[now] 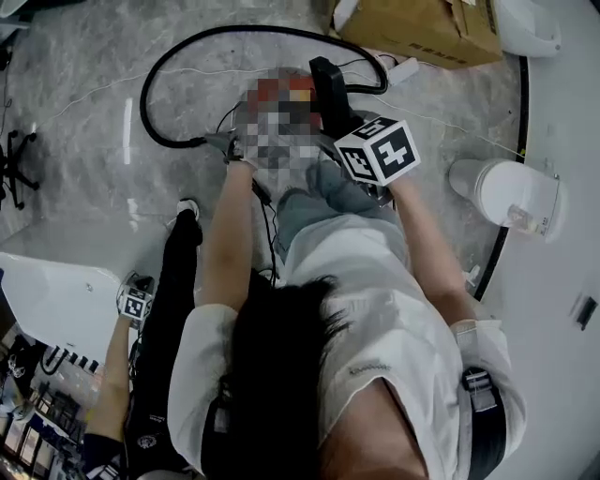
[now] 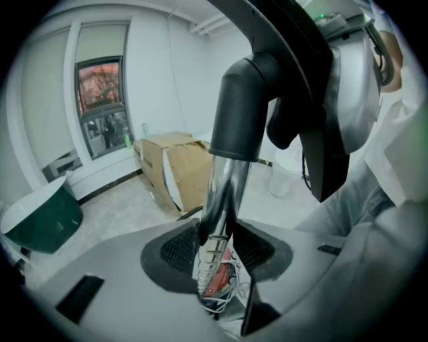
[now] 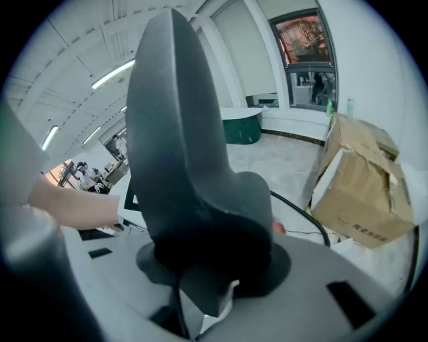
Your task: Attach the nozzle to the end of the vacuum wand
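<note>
In the left gripper view a chrome wand tube stands between the pads, with my left gripper shut on it. A black nozzle collar sits over the tube's far end, and the nozzle's body curves up to the right. In the right gripper view the black nozzle fills the middle, and my right gripper is shut on its base. From the head view the right gripper's marker cube sits just below the black nozzle. The left gripper is largely hidden behind a blurred patch.
A black hose loops over the grey floor. A cardboard box lies at the back right, with a white bin to the right. Another arm with a marker cube is at lower left. A green tub stands by the window.
</note>
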The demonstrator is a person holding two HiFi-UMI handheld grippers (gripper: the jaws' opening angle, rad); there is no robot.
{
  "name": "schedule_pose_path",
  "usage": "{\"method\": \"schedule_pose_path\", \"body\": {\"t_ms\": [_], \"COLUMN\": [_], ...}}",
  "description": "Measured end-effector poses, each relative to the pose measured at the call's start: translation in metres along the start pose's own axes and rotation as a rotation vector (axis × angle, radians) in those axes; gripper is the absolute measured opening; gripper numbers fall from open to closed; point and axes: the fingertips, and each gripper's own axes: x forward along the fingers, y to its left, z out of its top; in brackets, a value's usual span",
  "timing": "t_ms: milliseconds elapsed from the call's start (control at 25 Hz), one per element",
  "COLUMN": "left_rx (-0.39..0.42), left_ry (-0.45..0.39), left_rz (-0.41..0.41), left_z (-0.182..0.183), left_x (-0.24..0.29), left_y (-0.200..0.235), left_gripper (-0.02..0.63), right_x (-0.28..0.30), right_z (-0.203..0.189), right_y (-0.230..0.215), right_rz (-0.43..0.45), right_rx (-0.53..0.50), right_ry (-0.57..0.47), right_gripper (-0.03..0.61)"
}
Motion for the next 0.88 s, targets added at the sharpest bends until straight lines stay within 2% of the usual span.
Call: {"method": "schedule_pose_path", "body": {"t_ms": [120, 200, 320, 520, 760, 880], "left_rx": [0.001, 0.006, 0.014, -0.005, -0.018, -0.037], "left_ry": [0.007, 0.019, 0.031, 0.017, 0.013, 0.01], "left_rz": [0.009, 0.015, 0.019, 0.038, 0.057, 0.091], "left_z": [0.001, 0.002, 0.002, 0.006, 0.004, 0.005], "left_x": [0.002, 0.008, 0.017, 0.021, 0.02, 0.02], "left_y": [-0.002, -0.004, -0.007, -0.005, -0.009, -0.008], "left_gripper": [0.156, 0.156, 0.156, 0.156, 0.158, 0.157], "right_x": [-0.003, -0.003, -0.005, -0.016, -0.031, -0.035], "right_z": [0.0, -0.002, -0.008, -0.006, -0.013, -0.014], "right_y": [-0.002, -0.004, -0.01, -0.024, -0.02, -0.018], "right_rz": [0.025, 0.056, 0.082, 0.065, 0.128, 0.166], "right_rx": [0.038, 0.073, 0.116, 0.122, 0.126, 0.144], "right_ry": [-0.032, -0.057, -0.091, -0.171, -0.265, -0.287], "right_gripper": [0.183, 0.249, 0.278, 0.314, 0.336, 0.35]}}
